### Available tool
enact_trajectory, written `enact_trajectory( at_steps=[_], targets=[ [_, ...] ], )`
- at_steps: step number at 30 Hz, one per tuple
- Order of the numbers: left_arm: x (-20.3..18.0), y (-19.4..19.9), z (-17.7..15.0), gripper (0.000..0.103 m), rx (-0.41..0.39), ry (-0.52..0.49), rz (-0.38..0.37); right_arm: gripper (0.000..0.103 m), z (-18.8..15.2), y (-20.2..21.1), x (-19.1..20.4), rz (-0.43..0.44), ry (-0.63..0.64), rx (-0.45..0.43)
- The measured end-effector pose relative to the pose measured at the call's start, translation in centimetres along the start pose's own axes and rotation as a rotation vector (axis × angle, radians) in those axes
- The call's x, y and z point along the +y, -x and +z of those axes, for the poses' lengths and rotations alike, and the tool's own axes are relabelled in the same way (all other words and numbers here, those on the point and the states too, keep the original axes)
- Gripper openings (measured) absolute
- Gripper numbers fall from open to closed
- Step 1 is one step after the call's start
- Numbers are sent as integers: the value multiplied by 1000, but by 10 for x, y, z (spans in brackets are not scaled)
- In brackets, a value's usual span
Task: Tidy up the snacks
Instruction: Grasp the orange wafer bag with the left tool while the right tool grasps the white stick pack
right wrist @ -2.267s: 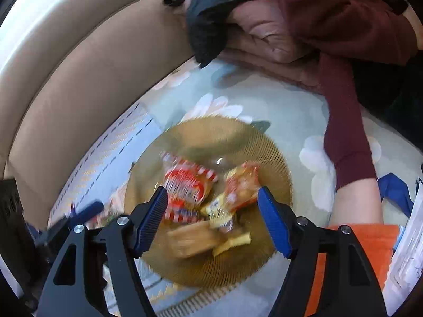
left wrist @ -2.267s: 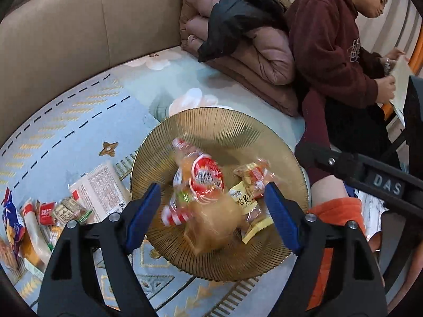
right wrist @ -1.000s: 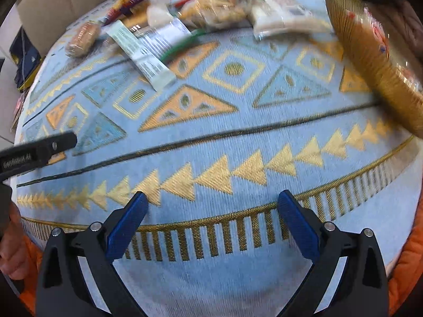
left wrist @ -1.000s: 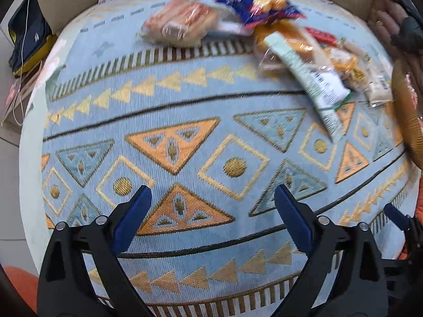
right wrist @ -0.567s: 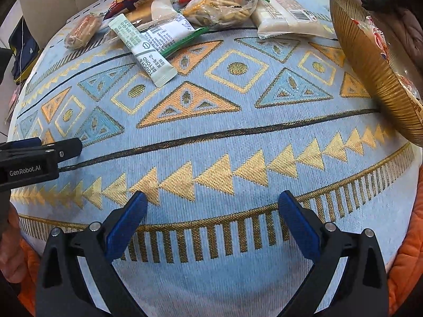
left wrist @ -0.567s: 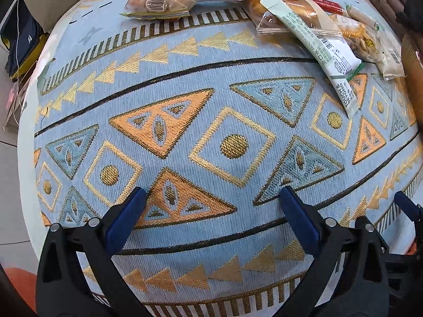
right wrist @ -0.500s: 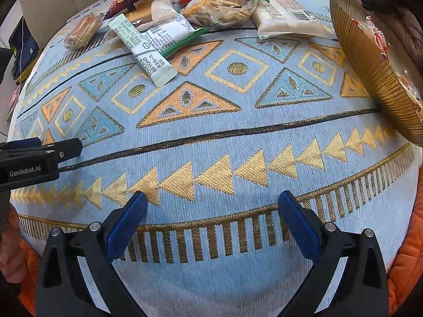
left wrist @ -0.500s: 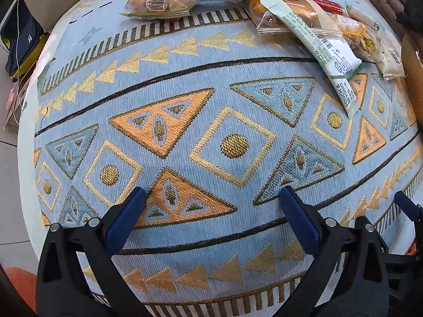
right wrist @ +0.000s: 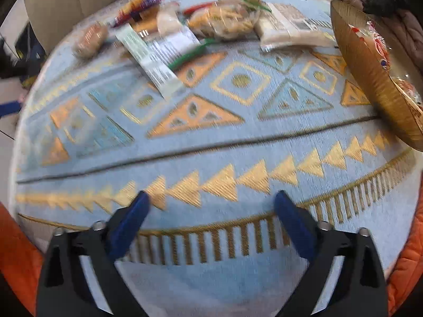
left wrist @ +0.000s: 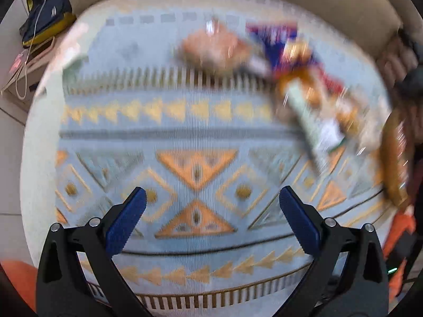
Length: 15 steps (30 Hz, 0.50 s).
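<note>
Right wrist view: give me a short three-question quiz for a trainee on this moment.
1. True or false: the right gripper holds a snack.
2. Where does the gold plate sit in the right wrist view: A far left, B centre, C right edge?
3. Fill in: the long white packet lies on the patterned ____.

Key: 1 false, its fingers are spread with only the cloth between them. 2 C. 3 cloth.

snacks (right wrist: 222, 23) behind on rug (right wrist: 238, 158), bowl (right wrist: 370, 79) right
</note>
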<state>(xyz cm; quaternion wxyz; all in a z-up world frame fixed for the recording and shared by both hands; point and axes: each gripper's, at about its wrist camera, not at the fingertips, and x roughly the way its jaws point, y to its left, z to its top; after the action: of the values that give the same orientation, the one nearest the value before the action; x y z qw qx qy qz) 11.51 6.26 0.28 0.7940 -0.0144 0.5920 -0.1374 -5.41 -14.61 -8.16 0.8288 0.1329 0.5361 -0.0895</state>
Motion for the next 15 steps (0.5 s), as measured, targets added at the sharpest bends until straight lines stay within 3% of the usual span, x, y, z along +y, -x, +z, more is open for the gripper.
enact_trajectory(
  at_steps=[1, 3, 6, 10, 11, 15],
  targets=[
    [1, 8, 11, 100, -18, -4, -12, 77, 3, 4, -3, 21, -3, -4],
    [-2, 17, 39, 100, -37, -57, -32, 76, 18, 12, 1, 61, -3, -35],
    [-18, 8, 75, 100, -2, -234, -66, 75, 40, 17, 11, 65, 23, -72],
    [-31, -20, 105, 100, -92, -402, 111, 73, 72, 3, 29, 75, 47, -69],
    [-29, -32, 111, 100, -95, -419, 123, 73, 83, -3, 31, 76, 55, -65],
    [-9, -52, 125, 100, -72, -384, 34, 70, 102, -30, 45, 50, 85, -44]
  ],
)
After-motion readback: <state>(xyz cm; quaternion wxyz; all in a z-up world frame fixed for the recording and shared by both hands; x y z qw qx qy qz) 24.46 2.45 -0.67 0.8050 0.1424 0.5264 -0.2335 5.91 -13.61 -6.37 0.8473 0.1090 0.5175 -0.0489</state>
